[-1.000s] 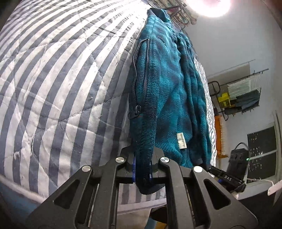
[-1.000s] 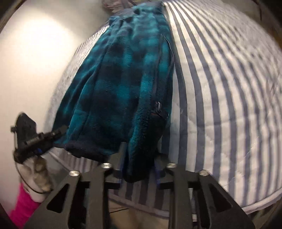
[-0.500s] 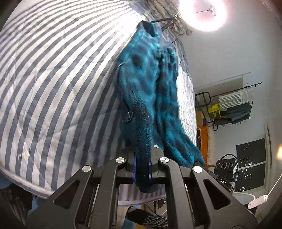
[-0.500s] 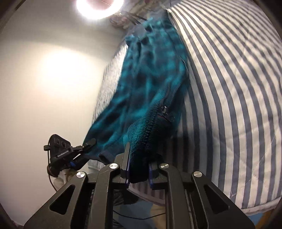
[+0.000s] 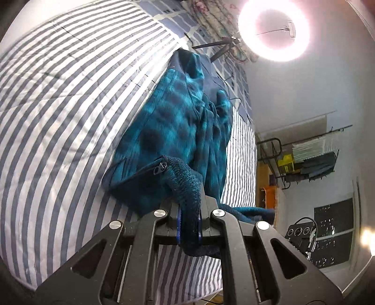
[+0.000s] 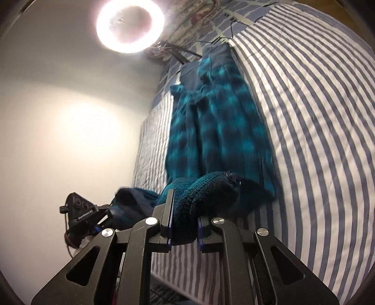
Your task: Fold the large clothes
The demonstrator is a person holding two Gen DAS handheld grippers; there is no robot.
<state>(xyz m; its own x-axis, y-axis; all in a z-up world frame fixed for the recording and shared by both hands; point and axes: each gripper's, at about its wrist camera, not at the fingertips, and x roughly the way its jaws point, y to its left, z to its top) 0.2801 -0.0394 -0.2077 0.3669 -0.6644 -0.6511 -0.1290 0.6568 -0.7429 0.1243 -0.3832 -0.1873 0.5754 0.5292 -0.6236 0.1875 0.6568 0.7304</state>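
Note:
A teal and dark blue plaid fleece jacket (image 5: 178,122) with a zipper lies lengthwise on a blue-and-white striped bed (image 5: 58,112). My left gripper (image 5: 189,225) is shut on the jacket's bottom hem beside the zipper pull (image 5: 160,167), with the hem lifted and carried over the jacket's body. My right gripper (image 6: 184,225) is shut on the other hem corner of the jacket (image 6: 211,140), also raised over the body. Each gripper shows at the edge of the other's view.
A bright ring light (image 5: 273,28) on a stand glares at the head of the bed. A wire rack with folded items (image 5: 311,159) stands by the wall. A white wall (image 6: 70,117) runs along the bed's side. Patterned bedding (image 6: 194,14) lies at the far end.
Both grippers have lifted the bottom hem and carried it forward over the jacket towards the collar. The lower part now doubles over, and the ring light has come into view.

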